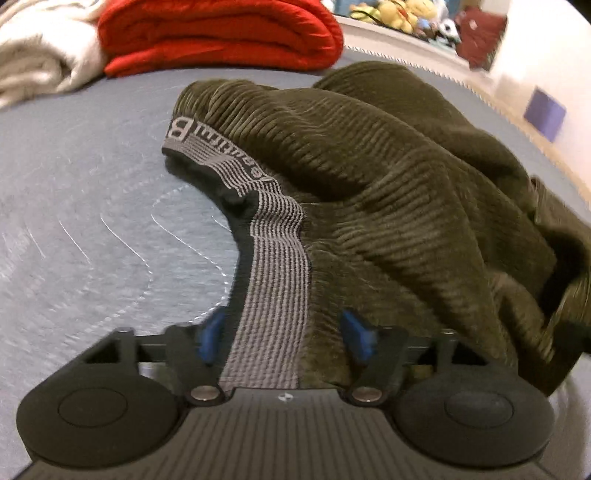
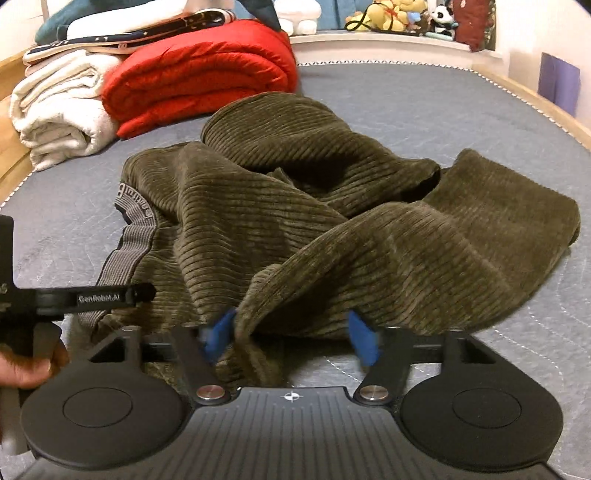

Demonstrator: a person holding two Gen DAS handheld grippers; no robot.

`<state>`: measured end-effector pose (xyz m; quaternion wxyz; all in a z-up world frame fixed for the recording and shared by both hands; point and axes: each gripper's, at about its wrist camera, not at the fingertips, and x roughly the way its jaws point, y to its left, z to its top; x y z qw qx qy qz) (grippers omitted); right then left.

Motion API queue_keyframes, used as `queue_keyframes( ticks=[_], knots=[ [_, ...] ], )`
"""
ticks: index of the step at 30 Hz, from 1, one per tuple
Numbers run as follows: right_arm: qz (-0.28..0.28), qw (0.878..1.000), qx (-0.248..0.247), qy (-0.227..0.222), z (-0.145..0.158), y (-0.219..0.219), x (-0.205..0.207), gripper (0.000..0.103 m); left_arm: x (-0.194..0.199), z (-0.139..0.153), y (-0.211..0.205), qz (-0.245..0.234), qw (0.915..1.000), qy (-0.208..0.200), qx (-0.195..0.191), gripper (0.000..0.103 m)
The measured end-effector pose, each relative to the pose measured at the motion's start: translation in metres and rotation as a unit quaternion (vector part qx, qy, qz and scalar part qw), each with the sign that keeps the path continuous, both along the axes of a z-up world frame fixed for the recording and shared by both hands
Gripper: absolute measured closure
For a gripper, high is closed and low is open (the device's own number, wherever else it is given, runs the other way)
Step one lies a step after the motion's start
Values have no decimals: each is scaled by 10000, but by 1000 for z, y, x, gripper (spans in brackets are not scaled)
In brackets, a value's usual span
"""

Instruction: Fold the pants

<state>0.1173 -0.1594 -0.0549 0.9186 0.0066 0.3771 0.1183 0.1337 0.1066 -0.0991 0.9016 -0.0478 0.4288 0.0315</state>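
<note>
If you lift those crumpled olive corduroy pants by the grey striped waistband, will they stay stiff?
Probably not: the olive corduroy pants lie in soft, drooping folds, so they'd likely sag. The thick ribbed cloth looks fairly heavy and grippy, while the grey striped waistband seems stretchy.

waistband lettering [image 1: 184, 127]: blurring, only a "B" reading clearly.
pants [image 1: 388, 206]: right side smearing and running off the picture's right edge.
left gripper [image 2: 110, 295]: left edge cutting off most of it; jaws hiding.
hand [image 2: 27, 365]: showing only partly at the left edge.
plush toys [image 2: 391, 16]: far, too small to identify singly.
</note>
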Motion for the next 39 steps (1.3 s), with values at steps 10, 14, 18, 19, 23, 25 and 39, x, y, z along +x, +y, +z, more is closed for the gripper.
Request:
queue_keyframes(
  ticks=[10,14,18,19,23,25,39],
  knots=[
    [647,9967,16,-495,24,-19,-35,95,-62,61,29,45,9994,-148,-300,95],
    [1345,9883,-143,-704,27,-18,-59,96,-103,87,54,331,9989,-134,-299,96],
    [2262,9696,-383,-847,27,-6,-92,96,-144,109,87,600,9977,120,-287,97],
    [2517,9633,-403,-837,28,-2,-102,96,-154,114,92,611,9978,168,-211,97],
    [3745,9221,-446,-861,26,18,-146,97,-197,123,116,856,9958,270,194,97],
    [4377,8942,-468,-809,24,28,-171,97,-208,115,130,1138,9926,408,87,96],
    [3246,9420,795,-305,74,-20,-122,61,-159,135,27,379,9973,-610,172,43]
  ],
)
